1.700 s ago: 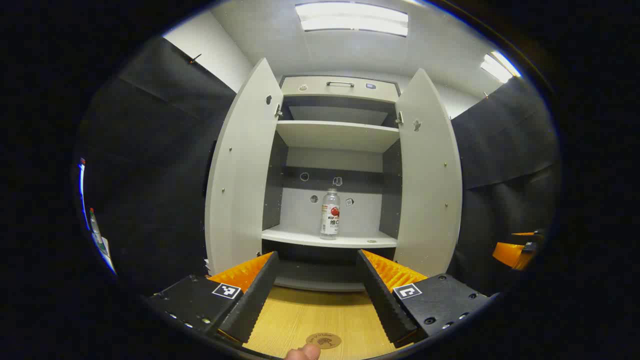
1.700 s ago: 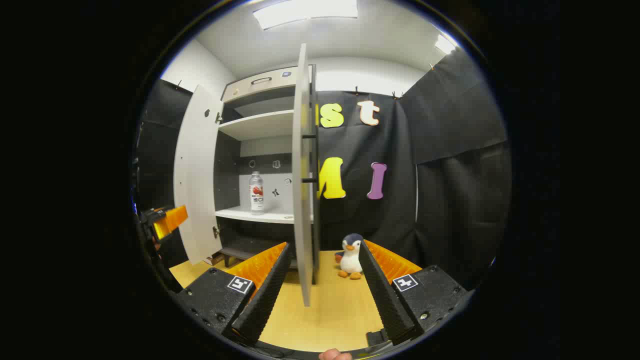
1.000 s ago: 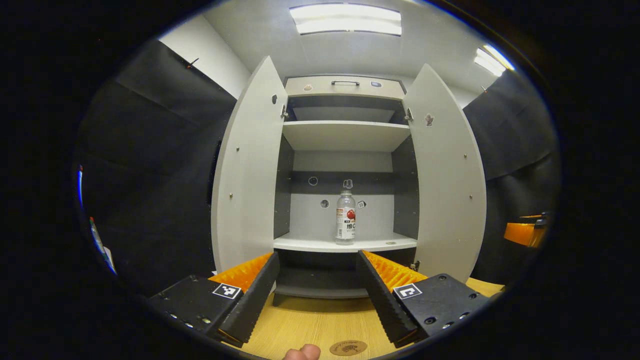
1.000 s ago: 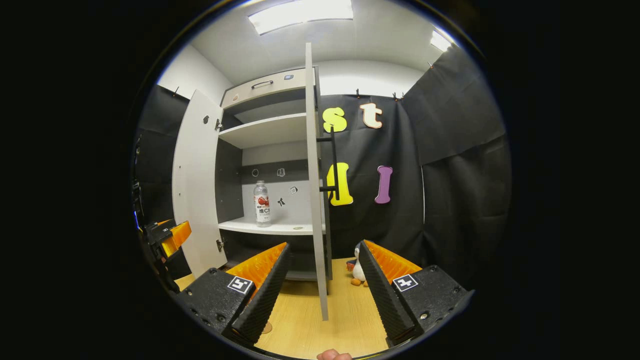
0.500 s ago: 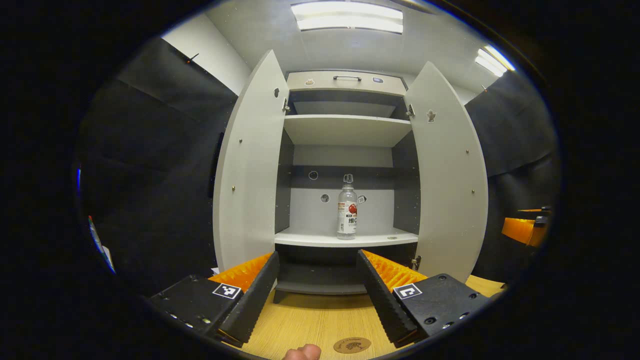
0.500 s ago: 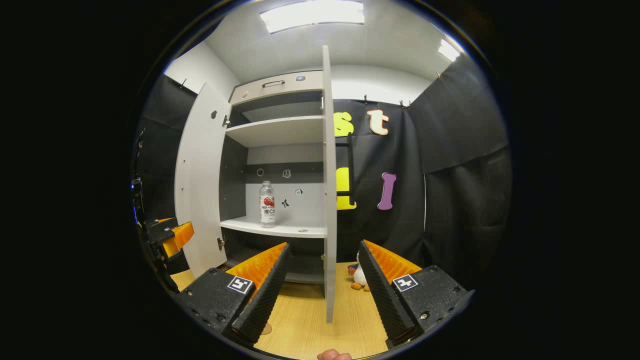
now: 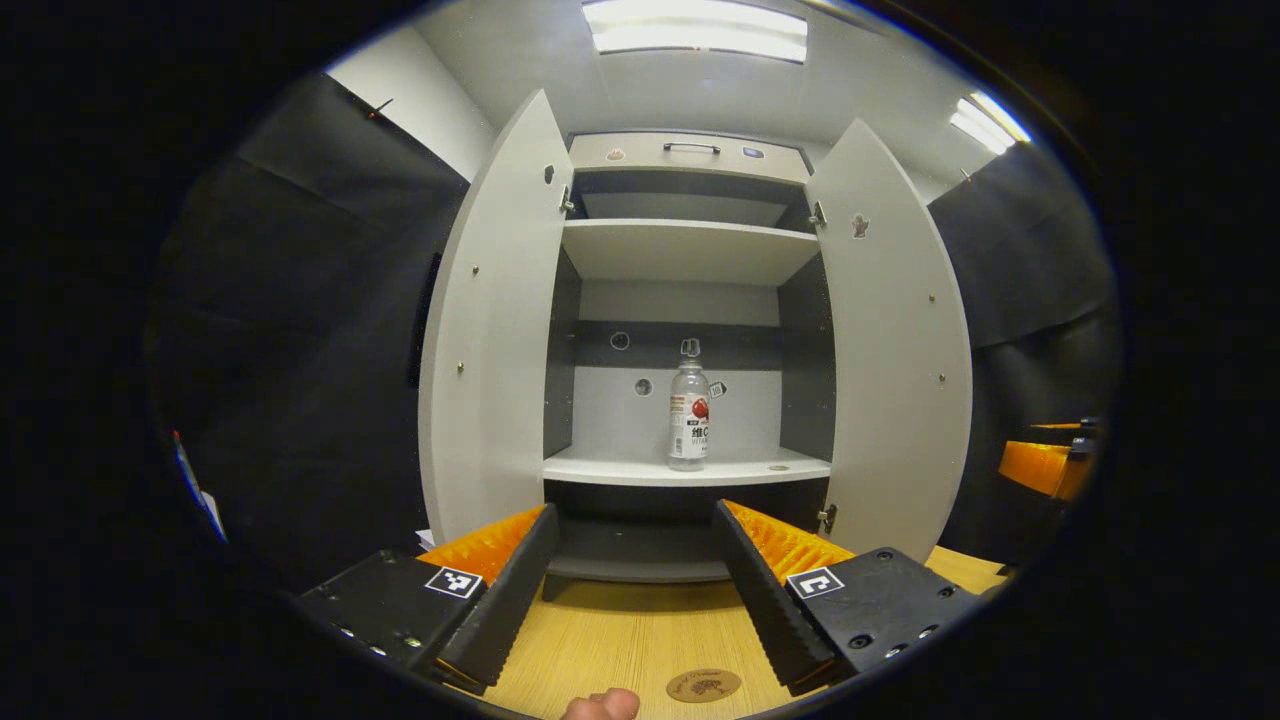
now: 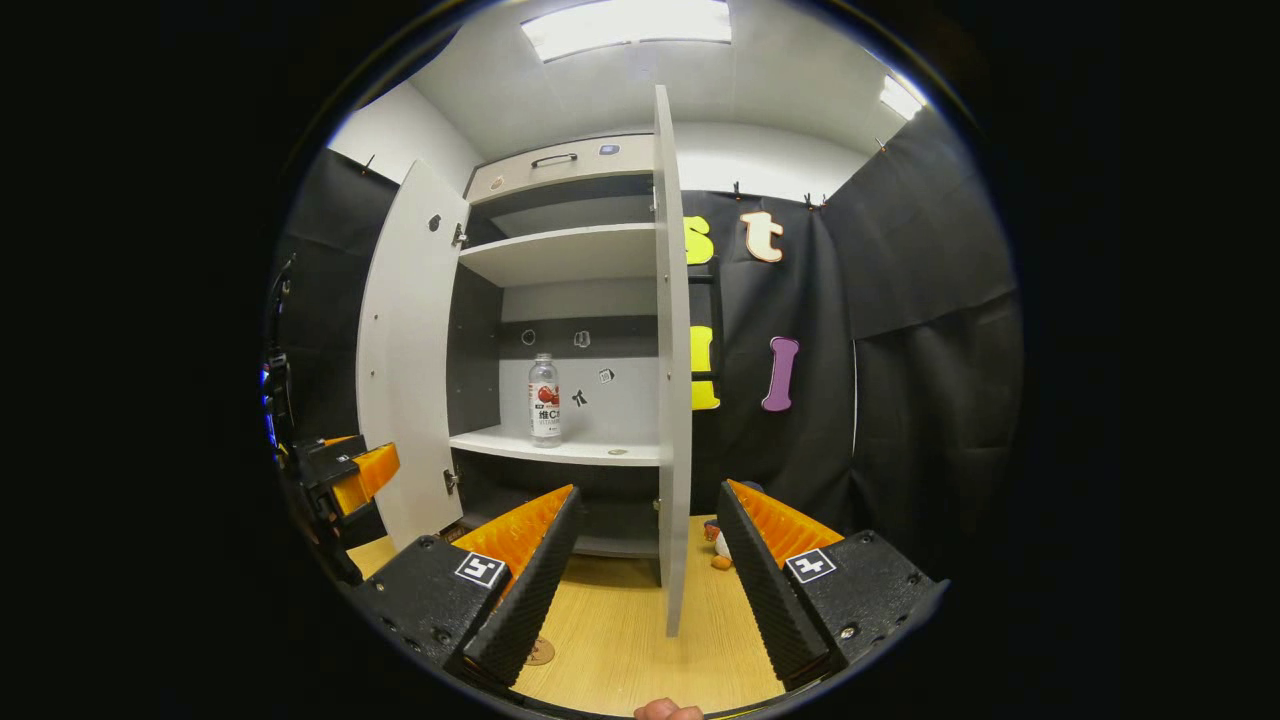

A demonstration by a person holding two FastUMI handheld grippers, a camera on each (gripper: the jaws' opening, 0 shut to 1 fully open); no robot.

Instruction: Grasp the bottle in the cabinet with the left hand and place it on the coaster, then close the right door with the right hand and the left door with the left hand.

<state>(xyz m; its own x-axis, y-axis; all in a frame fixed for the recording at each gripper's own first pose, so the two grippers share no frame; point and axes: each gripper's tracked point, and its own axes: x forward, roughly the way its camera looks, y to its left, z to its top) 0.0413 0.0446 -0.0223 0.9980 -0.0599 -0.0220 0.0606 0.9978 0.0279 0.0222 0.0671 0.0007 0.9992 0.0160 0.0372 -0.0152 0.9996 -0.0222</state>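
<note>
The left hand-held gripper is hanging low over the wooden worktop with its fingers spread wide and nothing between them, pointing straight into the open cabinet. A fingertip of the person's hand is showing at the bottom edge, just beside the round coaster, which is lying flat on the worktop near the gripper. Beyond it, the bottle is standing upright on the lower shelf inside the cabinet, well apart from the fingers. The left door and the right door are both standing open on either side.

The right hand-held gripper is also spread wide and holding nothing, facing the near edge of the right door, which is standing between its fingers farther off. From here the bottle is showing on the shelf, and the left hand-held gripper is sitting at the far left. A small plush toy is resting on the worktop behind the door.
</note>
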